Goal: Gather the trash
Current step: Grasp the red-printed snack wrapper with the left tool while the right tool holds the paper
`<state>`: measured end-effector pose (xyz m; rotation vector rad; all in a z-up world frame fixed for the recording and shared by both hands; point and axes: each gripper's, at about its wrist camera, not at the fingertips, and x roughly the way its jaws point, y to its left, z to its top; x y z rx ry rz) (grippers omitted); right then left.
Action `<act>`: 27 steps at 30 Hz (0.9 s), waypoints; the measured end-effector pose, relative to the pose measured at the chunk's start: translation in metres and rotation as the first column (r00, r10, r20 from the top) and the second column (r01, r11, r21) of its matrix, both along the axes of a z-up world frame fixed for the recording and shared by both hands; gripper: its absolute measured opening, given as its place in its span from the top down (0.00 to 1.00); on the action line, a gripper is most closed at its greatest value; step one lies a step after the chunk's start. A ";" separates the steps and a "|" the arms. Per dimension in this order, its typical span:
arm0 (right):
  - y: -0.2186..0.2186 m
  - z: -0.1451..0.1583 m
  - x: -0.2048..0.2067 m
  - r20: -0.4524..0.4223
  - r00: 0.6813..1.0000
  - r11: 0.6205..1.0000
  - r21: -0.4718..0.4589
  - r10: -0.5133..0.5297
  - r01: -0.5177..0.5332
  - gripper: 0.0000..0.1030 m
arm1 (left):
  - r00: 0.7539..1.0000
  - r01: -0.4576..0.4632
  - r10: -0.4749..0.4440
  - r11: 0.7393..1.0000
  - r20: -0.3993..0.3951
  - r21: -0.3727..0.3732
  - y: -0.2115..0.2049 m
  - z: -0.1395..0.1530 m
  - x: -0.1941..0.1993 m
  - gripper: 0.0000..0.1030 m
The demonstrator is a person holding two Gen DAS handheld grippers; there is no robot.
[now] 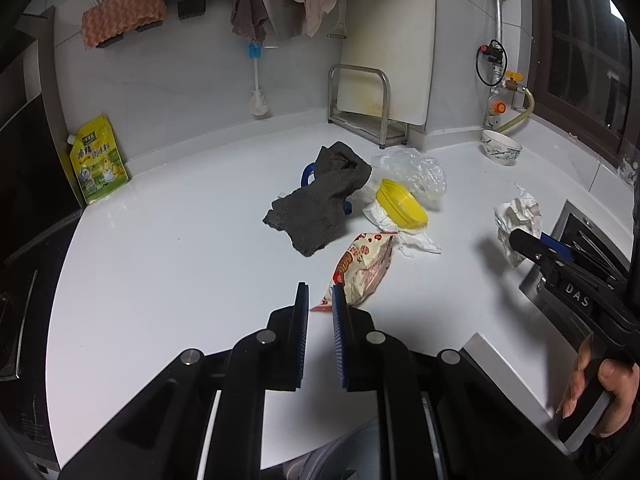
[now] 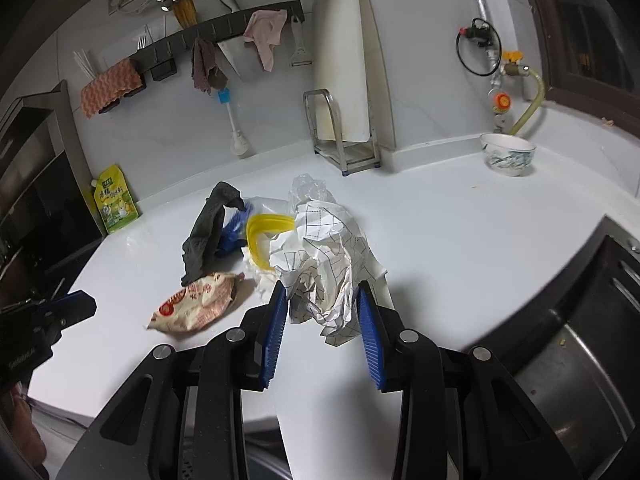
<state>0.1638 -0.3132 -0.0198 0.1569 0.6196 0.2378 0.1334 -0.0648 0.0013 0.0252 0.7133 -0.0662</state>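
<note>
A crumpled sheet of printed paper (image 2: 324,264) sits between the blue pads of my right gripper (image 2: 322,300), which is shut on it above the white counter (image 2: 460,248); it also shows in the left wrist view (image 1: 516,220). A snack wrapper (image 1: 362,268) lies just ahead of my left gripper (image 1: 320,296), which is open and empty, its right pad at the wrapper's near end. Behind lie a yellow lid (image 1: 402,200) on white tissue, a clear plastic bag (image 1: 416,170) and a dark grey cloth (image 1: 320,200) over a blue object.
A bowl (image 2: 508,154) stands at the back right. A steel rack with a cutting board (image 1: 360,108) stands at the back. A yellow pouch (image 1: 98,160) leans on the left wall. A sink (image 2: 580,320) lies right; a stove lies left.
</note>
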 end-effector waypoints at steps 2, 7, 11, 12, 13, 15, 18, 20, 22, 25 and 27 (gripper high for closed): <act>-0.006 0.000 0.002 -0.016 1.000 1.000 0.021 0.000 0.001 0.67 | 1.000 0.006 -0.006 1.000 -0.004 -0.013 0.002 -0.002 0.000 0.88; -0.016 0.004 0.011 -0.018 1.000 1.000 0.028 -0.002 0.003 0.67 | 0.999 0.036 -0.037 0.999 -0.040 -0.014 -0.003 -0.012 0.011 0.87; -0.017 0.002 0.022 -0.018 1.000 0.999 0.033 0.009 -0.009 0.67 | 0.995 0.060 -0.060 0.998 -0.074 -0.001 -0.011 -0.019 0.027 0.57; -0.017 0.001 0.024 -0.016 1.000 0.999 0.038 0.015 -0.014 0.67 | 0.995 0.064 -0.064 0.998 -0.075 0.008 -0.013 -0.021 0.030 0.38; -0.018 0.001 0.026 -0.015 1.000 0.999 0.047 0.020 -0.020 0.67 | 0.996 0.060 -0.058 0.998 -0.066 0.023 -0.015 -0.022 0.034 0.31; -0.020 -0.001 0.026 -0.013 1.000 0.997 0.069 0.028 -0.027 0.67 | 0.996 0.065 -0.062 0.997 -0.059 0.044 -0.018 -0.024 0.042 0.32; -0.024 -0.002 0.027 -0.014 0.999 0.994 0.106 0.034 -0.032 0.67 | 0.994 0.076 -0.071 0.996 -0.086 0.056 -0.022 -0.032 0.062 0.32; -0.026 -0.001 0.027 -0.010 0.999 0.992 0.119 0.035 -0.033 0.67 | 0.991 0.084 -0.077 0.995 -0.113 0.056 -0.024 -0.039 0.075 0.32; -0.027 -0.001 0.026 -0.008 0.999 0.991 0.126 0.036 -0.034 0.67 | 0.987 0.095 -0.086 0.994 -0.134 0.062 -0.027 -0.047 0.088 0.32; -0.026 -0.002 0.028 -0.012 0.999 0.991 0.130 0.041 -0.039 0.67 | 0.983 0.103 -0.091 0.992 -0.158 0.070 -0.031 -0.057 0.100 0.32; -0.026 -0.002 0.029 -0.017 0.999 0.990 0.135 0.043 -0.041 0.67 | 0.980 0.103 -0.090 0.993 -0.177 0.065 -0.033 -0.063 0.106 0.32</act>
